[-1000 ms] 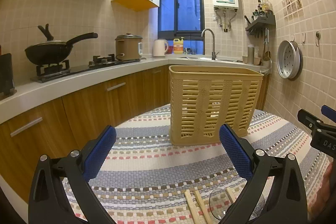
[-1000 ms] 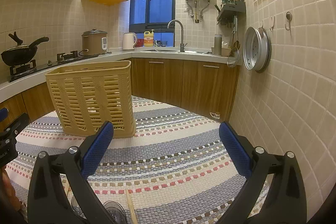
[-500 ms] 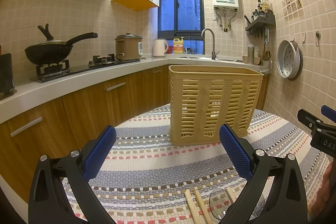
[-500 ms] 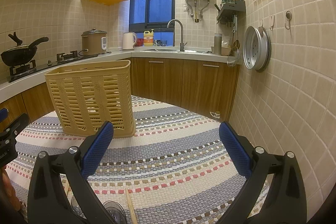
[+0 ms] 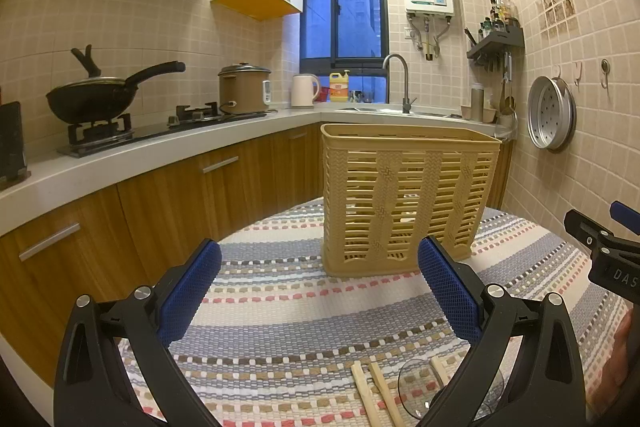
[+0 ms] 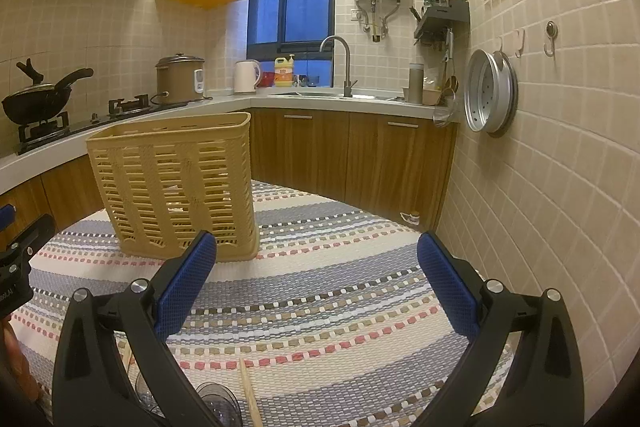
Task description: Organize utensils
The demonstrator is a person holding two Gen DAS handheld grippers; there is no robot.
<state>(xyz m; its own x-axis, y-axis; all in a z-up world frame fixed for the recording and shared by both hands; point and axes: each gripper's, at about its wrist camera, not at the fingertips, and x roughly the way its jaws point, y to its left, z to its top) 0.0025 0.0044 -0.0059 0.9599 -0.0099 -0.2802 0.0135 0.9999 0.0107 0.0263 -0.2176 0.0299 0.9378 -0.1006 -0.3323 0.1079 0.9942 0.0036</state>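
While both pairs of tongs hang spread wide and empty over the striped tabletop (image 5: 304,311), the utensils lie below and behind their tips, at the near edge of each view, not ahead of them. From the left tongs (image 5: 320,285), two wooden chopsticks (image 5: 374,393) show just under and inside the right-hand finger, their long axes running roughly away from the camera toward the basket (image 5: 404,199), with a clear glass piece (image 5: 416,387) touching or just beside them; what that glass piece is I cannot tell. The basket stands upright straight ahead of the left tongs, well beyond the fingertips.

From the right tongs (image 6: 318,281) the basket sits ahead and to the left, and a single chopstick (image 6: 249,393) pokes up between the fingers nearer the left one, pointing forward. By my reading the left tongs are nearer the chopsticks, so a pickup would call for drawing back and tipping down before closing across the sticks' width.

Only the left wrist view shows the pair of sticks side by side; only the right wrist view shows clear rounded glassware (image 6: 218,401) low beside its stick and a further stick tip (image 6: 127,357) behind the left finger.
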